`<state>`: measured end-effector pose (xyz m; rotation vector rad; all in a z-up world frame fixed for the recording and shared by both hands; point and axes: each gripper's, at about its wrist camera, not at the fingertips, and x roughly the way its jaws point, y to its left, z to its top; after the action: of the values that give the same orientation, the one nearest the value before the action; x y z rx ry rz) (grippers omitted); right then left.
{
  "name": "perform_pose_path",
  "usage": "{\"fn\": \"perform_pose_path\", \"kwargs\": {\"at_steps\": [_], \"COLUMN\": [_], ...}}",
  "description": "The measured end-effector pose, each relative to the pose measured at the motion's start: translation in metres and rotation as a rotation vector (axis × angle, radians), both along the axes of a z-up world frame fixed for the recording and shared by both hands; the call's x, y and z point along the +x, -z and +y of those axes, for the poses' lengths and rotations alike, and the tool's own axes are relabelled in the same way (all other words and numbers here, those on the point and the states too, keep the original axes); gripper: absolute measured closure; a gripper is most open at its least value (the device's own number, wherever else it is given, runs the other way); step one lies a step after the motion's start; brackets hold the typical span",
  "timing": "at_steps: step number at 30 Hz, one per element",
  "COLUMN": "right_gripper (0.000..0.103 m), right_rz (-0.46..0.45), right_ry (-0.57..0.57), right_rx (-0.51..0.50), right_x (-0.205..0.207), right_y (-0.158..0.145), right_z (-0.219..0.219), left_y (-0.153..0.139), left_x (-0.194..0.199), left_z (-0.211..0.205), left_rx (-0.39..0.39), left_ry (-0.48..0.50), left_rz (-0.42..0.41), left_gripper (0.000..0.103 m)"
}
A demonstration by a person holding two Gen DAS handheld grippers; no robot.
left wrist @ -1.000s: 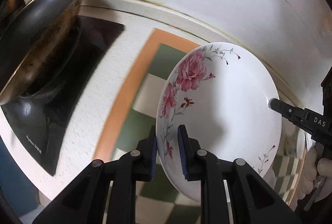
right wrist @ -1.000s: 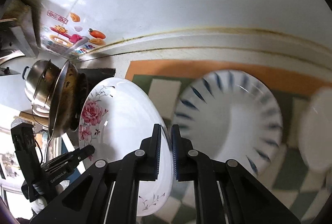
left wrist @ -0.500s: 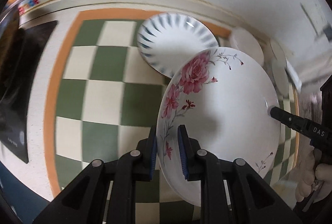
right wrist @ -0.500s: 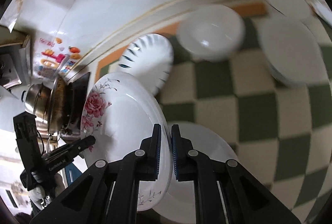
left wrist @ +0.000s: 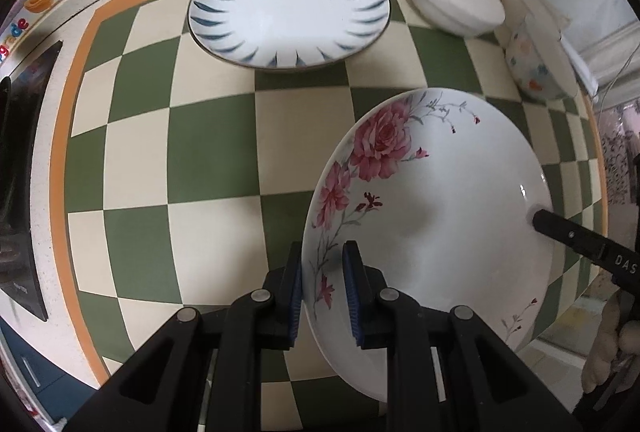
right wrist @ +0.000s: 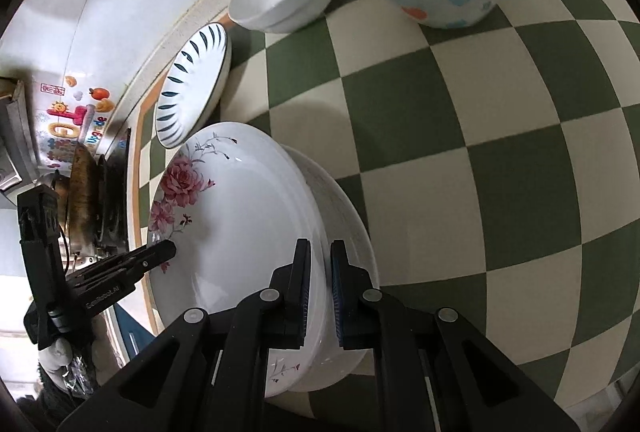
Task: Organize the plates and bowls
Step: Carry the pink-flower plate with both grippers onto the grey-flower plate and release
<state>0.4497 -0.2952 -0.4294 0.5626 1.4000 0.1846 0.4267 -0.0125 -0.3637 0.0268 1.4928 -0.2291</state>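
Note:
A white plate with pink roses (left wrist: 432, 216) is held by both grippers over the green-and-cream checked mat (left wrist: 160, 159). My left gripper (left wrist: 322, 288) is shut on its near rim. My right gripper (right wrist: 319, 288) is shut on the opposite rim of the rose plate (right wrist: 240, 232); its finger shows in the left wrist view (left wrist: 568, 234). In the right wrist view a second white plate (right wrist: 344, 228) shows right beneath the rose plate. A blue-striped plate (left wrist: 288, 11) lies at the back of the mat.
A white bowl (left wrist: 456, 1) and a white bowl with coloured spots (left wrist: 536, 63) stand at the back right. A black stove (left wrist: 20, 167) with a pan (right wrist: 82, 191) lies to the left. A tiled wall with stickers (right wrist: 72, 111) runs behind.
Both grippers have carried the rose plate right, away from the stove, and lowered it over the mat above a second white plate. Both grips are unchanged.

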Motion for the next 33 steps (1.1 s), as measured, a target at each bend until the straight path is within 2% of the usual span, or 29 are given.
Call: {"fn": "perform_pose_path", "kwargs": {"at_steps": [15,23,28,33], "right_gripper": [0.091,0.087,0.085,0.085], "right_rz": [0.061,0.116,0.184,0.214], "right_ry": [-0.047,-0.079,-0.069,-0.059], "right_rx": [-0.035,-0.078,-0.073,-0.059], "right_x": [0.000,0.007,0.008,0.008], "right_y": [0.017,0.014,0.013,0.012], "right_z": [0.007,0.015,0.015,0.014], "left_y": [0.017,0.025,0.027,0.027], "left_x": [-0.015,-0.003,-0.004,0.002], "left_z": [-0.008,-0.009,-0.002,0.005], "left_rx": [0.049,0.027,0.011,-0.007], "left_ry": [-0.002,-0.009,-0.007,-0.019], "left_rz": [0.036,0.044,0.061,0.072], "left_gripper": [0.084,0.084,0.084,0.084]}}
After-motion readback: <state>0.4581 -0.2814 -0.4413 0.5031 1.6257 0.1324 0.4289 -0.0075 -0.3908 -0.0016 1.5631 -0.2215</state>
